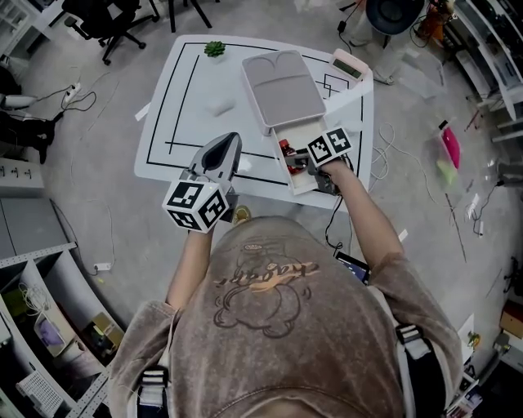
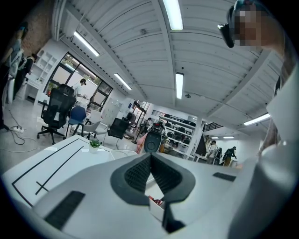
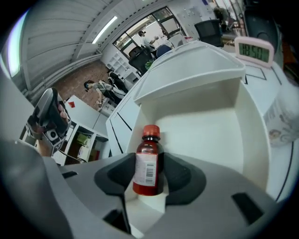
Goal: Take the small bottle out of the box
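Note:
A small brown bottle (image 3: 147, 165) with a red cap and a white label stands upright at the near end of the open white box (image 3: 205, 126). My right gripper (image 3: 148, 176) has its dark pads against both sides of the bottle's body. In the head view the right gripper (image 1: 292, 160) reaches down into the box (image 1: 304, 181) near the table's front edge, where the bottle (image 1: 284, 148) shows as a red spot. The box's lid (image 1: 278, 82) is swung back. To the left of the box, my left gripper (image 1: 230, 140) is held about level over the table's front edge, its jaws together and empty (image 2: 150, 156).
The white table (image 1: 176, 122) carries black tape lines, a small green plant (image 1: 215, 49) at the back, a small white object (image 1: 221, 106) and a pink digital clock (image 1: 350, 65) behind the box. Office chairs (image 1: 106, 20) and cables stand on the floor around.

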The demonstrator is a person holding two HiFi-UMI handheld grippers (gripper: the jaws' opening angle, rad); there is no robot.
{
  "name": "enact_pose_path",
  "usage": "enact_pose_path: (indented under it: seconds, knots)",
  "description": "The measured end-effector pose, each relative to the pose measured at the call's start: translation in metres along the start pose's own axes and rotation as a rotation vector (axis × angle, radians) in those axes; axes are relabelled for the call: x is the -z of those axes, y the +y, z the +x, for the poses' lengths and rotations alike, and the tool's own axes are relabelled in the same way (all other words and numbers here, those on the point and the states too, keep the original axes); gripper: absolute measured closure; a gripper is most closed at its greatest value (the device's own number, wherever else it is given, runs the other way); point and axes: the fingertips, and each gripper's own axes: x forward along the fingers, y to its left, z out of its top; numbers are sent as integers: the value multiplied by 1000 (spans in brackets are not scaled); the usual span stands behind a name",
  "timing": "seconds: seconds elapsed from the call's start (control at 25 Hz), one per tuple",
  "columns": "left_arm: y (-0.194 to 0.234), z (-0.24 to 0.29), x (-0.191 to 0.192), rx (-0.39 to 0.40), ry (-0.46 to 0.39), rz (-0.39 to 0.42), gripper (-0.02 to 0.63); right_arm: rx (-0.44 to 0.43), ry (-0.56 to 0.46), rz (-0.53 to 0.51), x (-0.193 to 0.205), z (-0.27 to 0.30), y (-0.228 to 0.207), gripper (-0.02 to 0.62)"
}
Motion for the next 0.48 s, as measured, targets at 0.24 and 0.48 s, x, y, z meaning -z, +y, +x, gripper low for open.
enact_pose_path:
  seconds: [0.24, 0.48]
  knots:
    - [1, -2, 3, -4, 2, -2, 598, 140, 51, -142, 1, -5, -6, 400]
    - [2, -3, 5, -8, 3, -6, 598, 133, 60, -153, 4, 0, -7, 388]
